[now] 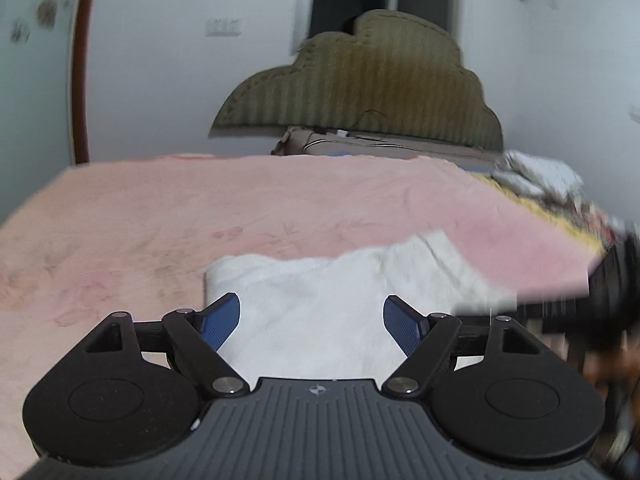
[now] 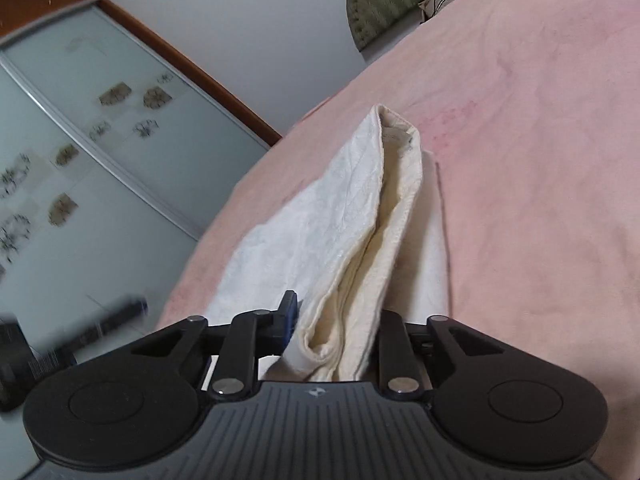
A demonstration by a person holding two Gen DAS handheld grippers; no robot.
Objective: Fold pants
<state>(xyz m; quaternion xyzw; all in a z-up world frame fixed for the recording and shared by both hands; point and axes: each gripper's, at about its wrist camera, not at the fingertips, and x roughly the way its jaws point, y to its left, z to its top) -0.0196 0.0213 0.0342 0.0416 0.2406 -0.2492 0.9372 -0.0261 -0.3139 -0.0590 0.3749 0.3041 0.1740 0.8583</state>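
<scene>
The white pants [image 1: 320,300] lie folded on the pink bed cover [image 1: 200,208]. My left gripper [image 1: 312,314] is open just above their near part, blue pads [image 1: 220,320] spread wide and holding nothing. In the right wrist view the pants [image 2: 352,220] rise in a bunched fold from the cover [image 2: 540,160]. My right gripper [image 2: 336,332] is shut on the near edge of that fold, with cream inner layers between its fingers [image 2: 288,316]. The right gripper shows as a dark blur at the right edge of the left wrist view [image 1: 600,300].
An olive padded headboard [image 1: 360,84] stands at the far end of the bed, with a cardboard box and cables [image 1: 340,140] below it. Crumpled bedding [image 1: 540,176] lies at the far right. A frosted sliding wardrobe door [image 2: 80,140] stands beside the bed.
</scene>
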